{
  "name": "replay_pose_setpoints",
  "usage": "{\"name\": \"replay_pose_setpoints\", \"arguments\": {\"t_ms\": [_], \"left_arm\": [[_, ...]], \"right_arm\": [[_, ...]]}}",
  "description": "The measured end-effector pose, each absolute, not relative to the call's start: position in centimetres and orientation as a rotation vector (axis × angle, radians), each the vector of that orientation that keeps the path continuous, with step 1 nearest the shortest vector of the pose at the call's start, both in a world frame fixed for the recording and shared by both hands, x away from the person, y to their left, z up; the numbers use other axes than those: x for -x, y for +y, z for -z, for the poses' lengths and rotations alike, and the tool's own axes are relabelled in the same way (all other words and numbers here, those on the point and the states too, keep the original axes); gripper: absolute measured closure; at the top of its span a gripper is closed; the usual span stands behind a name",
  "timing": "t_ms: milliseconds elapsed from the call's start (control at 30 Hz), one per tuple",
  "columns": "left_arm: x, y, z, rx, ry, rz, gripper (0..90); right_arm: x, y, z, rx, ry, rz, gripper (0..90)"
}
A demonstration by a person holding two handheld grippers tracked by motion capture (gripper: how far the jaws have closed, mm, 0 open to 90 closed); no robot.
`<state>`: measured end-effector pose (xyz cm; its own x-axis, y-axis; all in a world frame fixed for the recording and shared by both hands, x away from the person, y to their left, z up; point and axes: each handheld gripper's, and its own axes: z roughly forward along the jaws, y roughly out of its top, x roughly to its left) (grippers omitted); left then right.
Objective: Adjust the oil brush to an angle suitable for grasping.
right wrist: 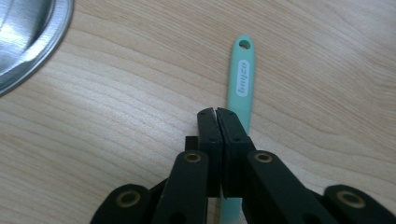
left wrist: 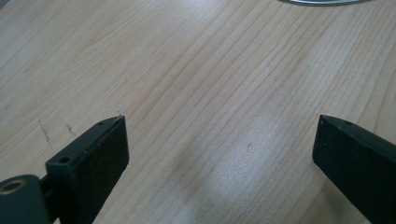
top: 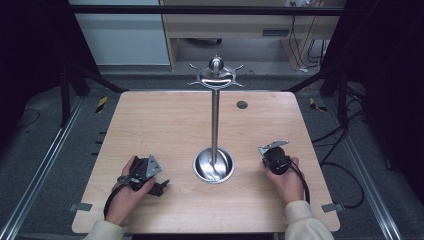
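A teal utensil handle (right wrist: pixel 243 74) with a hang hole and a white label lies flat on the wooden table (top: pixel 165 130). My right gripper (right wrist: pixel 216 112) hovers just above it with its jaws pressed together and nothing between them. The handle runs on underneath the jaws. In the high view the right gripper (top: pixel 274 159) points down, right of the steel stand's round base (top: pixel 214 165). My left gripper (left wrist: pixel 219 126) is open over bare wood, and in the high view it (top: pixel 161 186) lies left of the base.
A steel pole rises from the base to a hook-ringed top (top: pixel 216 75). The base rim shows in the right gripper view (right wrist: pixel 28 42) and the left gripper view (left wrist: pixel 322 2). A small dark grommet (top: pixel 242 104) sits at the far right of the table.
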<state>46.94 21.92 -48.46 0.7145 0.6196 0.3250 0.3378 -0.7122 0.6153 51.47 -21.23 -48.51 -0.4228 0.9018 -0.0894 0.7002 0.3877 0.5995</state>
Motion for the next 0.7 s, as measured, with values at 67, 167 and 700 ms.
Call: {"name": "replay_pose_setpoints", "arguments": {"t_ms": [67,167,700], "left_arm": [[-46.9,22.0,48.5,-2.389,0.731,-0.716,3.3],[-46.9,22.0,48.5,-2.388,0.735,-0.718,3.3],[-46.8,22.0,48.5,-2.387,0.737,-0.716,3.3]], "right_arm": [[-51.2,-21.5,47.9,-1.398,2.235,-0.727,86.7],[-51.1,-22.0,47.3,-1.439,2.236,-0.753,82.3],[-52.2,-21.7,43.9,-1.569,2.41,-0.453,61.3]]}}
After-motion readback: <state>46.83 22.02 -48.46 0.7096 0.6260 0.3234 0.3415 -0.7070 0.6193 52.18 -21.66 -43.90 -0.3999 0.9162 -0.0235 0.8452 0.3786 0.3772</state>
